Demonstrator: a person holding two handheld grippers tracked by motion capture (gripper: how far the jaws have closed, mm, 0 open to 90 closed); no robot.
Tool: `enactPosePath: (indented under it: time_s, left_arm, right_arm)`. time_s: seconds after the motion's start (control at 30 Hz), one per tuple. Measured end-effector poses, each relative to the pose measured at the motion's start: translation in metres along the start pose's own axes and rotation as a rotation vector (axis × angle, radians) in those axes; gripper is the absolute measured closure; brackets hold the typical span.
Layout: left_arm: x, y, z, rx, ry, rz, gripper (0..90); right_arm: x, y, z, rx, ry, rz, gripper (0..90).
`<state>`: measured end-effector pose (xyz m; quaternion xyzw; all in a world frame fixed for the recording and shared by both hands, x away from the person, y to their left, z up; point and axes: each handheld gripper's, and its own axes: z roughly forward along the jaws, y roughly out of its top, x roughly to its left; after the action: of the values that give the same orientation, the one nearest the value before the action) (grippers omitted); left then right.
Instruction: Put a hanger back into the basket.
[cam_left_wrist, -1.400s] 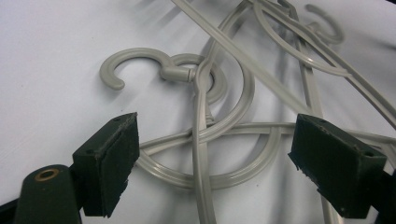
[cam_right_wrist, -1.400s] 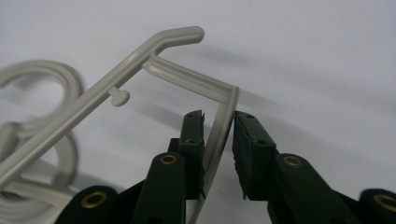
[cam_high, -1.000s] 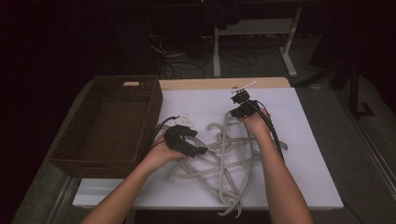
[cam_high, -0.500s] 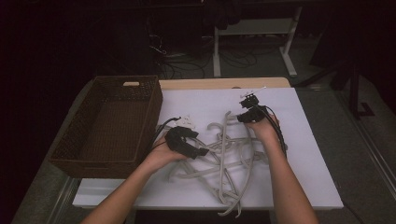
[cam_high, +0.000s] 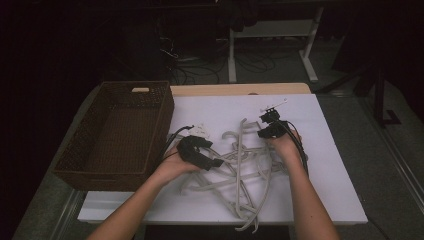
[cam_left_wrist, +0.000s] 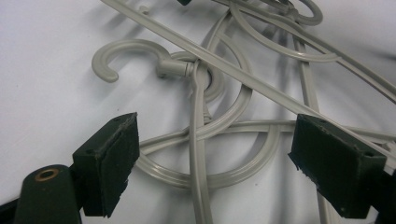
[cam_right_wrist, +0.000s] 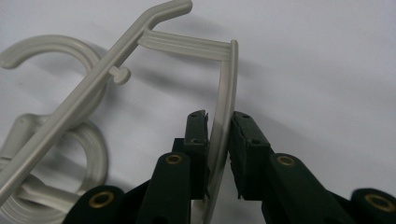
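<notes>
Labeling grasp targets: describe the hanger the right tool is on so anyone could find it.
On the white table top, right of the wicker basket, lies a tangle of grey plastic hangers. The one meant is at the pile's far right edge, its thin arm pinched between the right tool's pads.

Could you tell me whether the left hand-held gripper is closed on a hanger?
No, the left hand-held gripper stands wide open above the hangers, its pads clear of them.
</notes>
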<state>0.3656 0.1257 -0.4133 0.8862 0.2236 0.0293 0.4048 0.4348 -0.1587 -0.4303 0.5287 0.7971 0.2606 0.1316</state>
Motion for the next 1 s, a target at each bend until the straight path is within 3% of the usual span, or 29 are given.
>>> enactPosePath:
  time_s: [0.17, 0.33, 0.53, 0.67, 0.83, 1.0]
  left_arm:
    - [0.000, 0.000, -0.001, -0.006, 0.003, -0.004, 15.1]
    - [0.001, 0.000, -0.002, -0.010, 0.004, -0.004, 15.1]
    - [0.002, 0.000, -0.004, -0.014, 0.008, -0.005, 15.1]
    - [0.002, 0.000, -0.004, -0.016, 0.008, -0.008, 15.1]
    - [0.003, -0.001, -0.005, -0.014, 0.009, -0.009, 15.1]
    - [0.006, -0.002, -0.008, -0.018, 0.016, -0.019, 15.1]
  right_arm:
    - [0.012, 0.017, -0.001, -0.023, 0.011, -0.037, 77.9]
    - [0.033, 0.041, 0.006, -0.034, 0.038, -0.115, 78.7]
    - [0.066, 0.063, 0.025, -0.021, 0.078, -0.216, 79.5]
    - [0.080, 0.068, 0.040, -0.004, 0.102, -0.259, 79.4]
    - [0.081, 0.063, 0.039, -0.023, 0.093, -0.251, 66.3]
    - [0.070, 0.051, 0.008, -0.053, 0.078, -0.218, 61.4]
